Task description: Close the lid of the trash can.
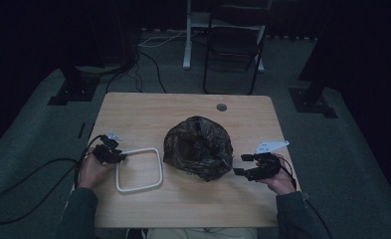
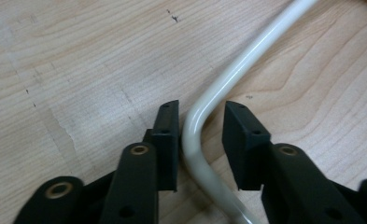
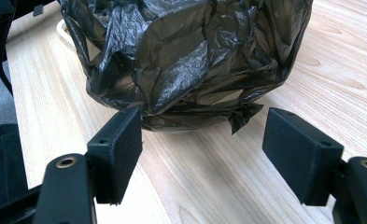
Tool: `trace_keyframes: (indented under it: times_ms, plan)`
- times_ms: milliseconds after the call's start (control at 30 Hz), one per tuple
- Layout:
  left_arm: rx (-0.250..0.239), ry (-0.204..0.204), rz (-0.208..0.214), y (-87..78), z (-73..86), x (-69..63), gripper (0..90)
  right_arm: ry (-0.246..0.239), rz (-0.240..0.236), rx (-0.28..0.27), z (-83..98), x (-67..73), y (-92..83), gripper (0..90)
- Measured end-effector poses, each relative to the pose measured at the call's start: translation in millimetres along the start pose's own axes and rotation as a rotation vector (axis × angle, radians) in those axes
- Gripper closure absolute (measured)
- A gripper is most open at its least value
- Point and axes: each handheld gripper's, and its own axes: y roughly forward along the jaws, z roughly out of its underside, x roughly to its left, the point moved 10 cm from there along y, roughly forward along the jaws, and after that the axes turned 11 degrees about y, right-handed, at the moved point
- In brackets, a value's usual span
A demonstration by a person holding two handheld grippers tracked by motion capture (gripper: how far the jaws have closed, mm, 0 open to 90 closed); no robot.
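Left gripper view, jaws straddling white frame (image 2: 204,116)

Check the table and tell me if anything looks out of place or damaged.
Nothing looks broken or spilled. The black plastic bag sits crumpled in a loose heap mid-table, with a ragged flap sticking out at its lower edge. The white wire frame lies flat beside it, one rounded corner between the left claw jaws, which are not clamped on it.
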Motion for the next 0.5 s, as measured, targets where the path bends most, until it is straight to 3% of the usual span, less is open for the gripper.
trace_keyframes:
  times_ms: [200,500]
  plan:
    - [-0.030,0.000,0.007,-0.5,1.5,-2.4,74.9,0.003,-0.001,-0.005,-0.4,-0.7,-1.5,27.9]
    - [-0.013,-0.027,-0.035,-2.7,4.7,-1.9,76.0,0.003,0.002,-0.007,-0.5,-1.2,-2.0,28.0]
